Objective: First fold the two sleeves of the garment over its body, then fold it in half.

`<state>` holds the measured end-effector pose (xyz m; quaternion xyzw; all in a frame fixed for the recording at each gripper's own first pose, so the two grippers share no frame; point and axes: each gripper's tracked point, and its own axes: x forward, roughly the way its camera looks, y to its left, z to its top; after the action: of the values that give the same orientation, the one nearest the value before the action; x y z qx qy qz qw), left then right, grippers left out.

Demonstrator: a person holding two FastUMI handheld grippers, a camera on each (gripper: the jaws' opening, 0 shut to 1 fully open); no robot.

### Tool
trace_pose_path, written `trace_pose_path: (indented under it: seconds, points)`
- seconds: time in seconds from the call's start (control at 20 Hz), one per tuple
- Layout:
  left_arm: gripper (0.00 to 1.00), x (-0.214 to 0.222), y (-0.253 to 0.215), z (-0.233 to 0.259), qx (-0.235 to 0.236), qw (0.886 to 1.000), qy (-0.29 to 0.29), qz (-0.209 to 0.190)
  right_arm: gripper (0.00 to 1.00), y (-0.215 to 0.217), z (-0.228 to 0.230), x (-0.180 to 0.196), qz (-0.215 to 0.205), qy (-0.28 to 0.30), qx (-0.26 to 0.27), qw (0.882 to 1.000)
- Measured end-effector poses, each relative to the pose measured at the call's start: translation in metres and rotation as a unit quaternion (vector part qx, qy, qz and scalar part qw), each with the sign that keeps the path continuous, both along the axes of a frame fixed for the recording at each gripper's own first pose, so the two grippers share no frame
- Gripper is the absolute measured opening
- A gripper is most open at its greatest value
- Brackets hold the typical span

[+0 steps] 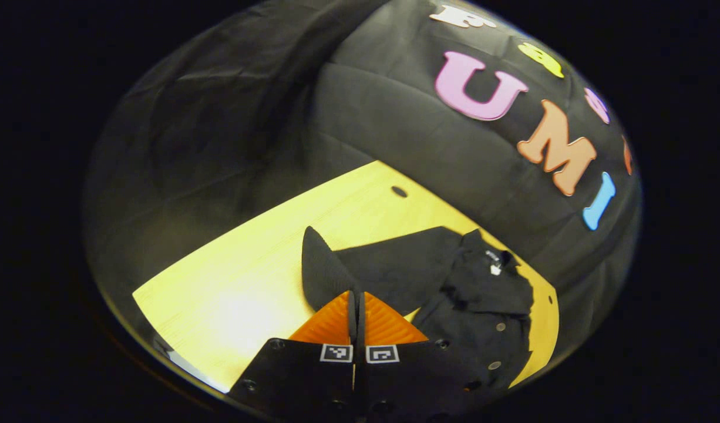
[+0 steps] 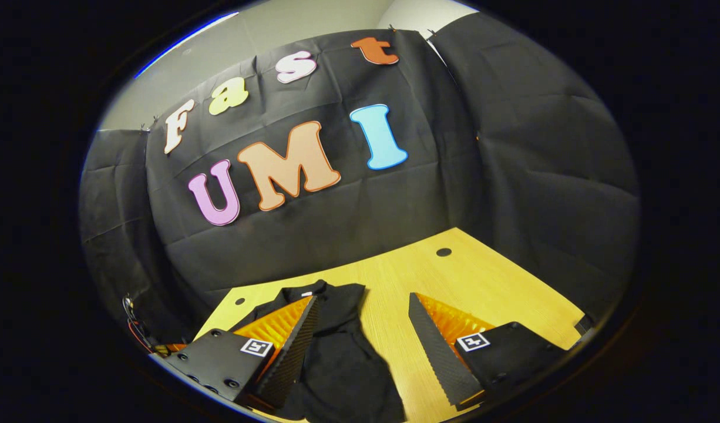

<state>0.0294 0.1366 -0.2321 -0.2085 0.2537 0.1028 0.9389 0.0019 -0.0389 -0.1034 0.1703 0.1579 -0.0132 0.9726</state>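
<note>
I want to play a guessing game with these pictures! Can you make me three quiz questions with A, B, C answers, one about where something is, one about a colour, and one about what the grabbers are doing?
1. Where does the shirt lie?
A. on the wooden table
B. on a chair
C. in a basket

2. What colour is the shirt?
A. white
B. red
C. black

3. How do the two grippers stand?
A. both open
B. left gripper shut on the sleeve, right gripper open
C. left open, right shut

Answers:
1. A, the shirt is spread on the yellow wood tabletop.
2. C, the cloth is black all over, with small buttons down the front.
3. B, in the left gripper view the fingers are pressed together with the sleeve's edge between them; in the right gripper view the fingers stand wide apart above the shirt.
</note>
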Motion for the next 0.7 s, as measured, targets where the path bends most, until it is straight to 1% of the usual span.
trace_pose_path:
  seconds: [0.1,0.2,0.3,0.4,0.5,0.6,0.7]
  points:
    - [0.0,0.029,-0.044,0.021,0.001,0.999,-0.024,-0.046,0.98,-0.007,-0.002,-0.003,-0.006,0.0,-0.005,1.0]
    - [0.0,0.053,-0.087,0.036,0.002,0.995,-0.044,-0.092,0.98,-0.013,-0.003,-0.008,-0.009,-0.002,-0.002,1.0]
    - [0.0,0.073,-0.126,0.045,-0.003,0.99,-0.055,-0.128,0.97,-0.019,-0.004,-0.012,-0.012,-0.001,0.006,1.0]
    - [0.0,0.094,-0.17,0.058,-0.017,0.984,-0.075,-0.162,0.98,-0.027,-0.007,-0.015,-0.015,-0.002,0.008,1.0]
    - [0.0,0.112,-0.216,0.067,-0.04,0.975,-0.091,-0.198,0.97,-0.034,-0.016,-0.02,-0.013,0.008,-0.004,1.0]
    - [0.0,0.122,-0.253,0.065,-0.043,0.969,-0.087,-0.229,0.98,-0.034,-0.022,-0.023,-0.003,0.014,-0.014,1.0]
    - [0.0,0.134,-0.289,0.068,-0.037,0.962,-0.092,-0.254,0.98,-0.032,-0.026,-0.025,0.006,0.016,-0.013,1.0]
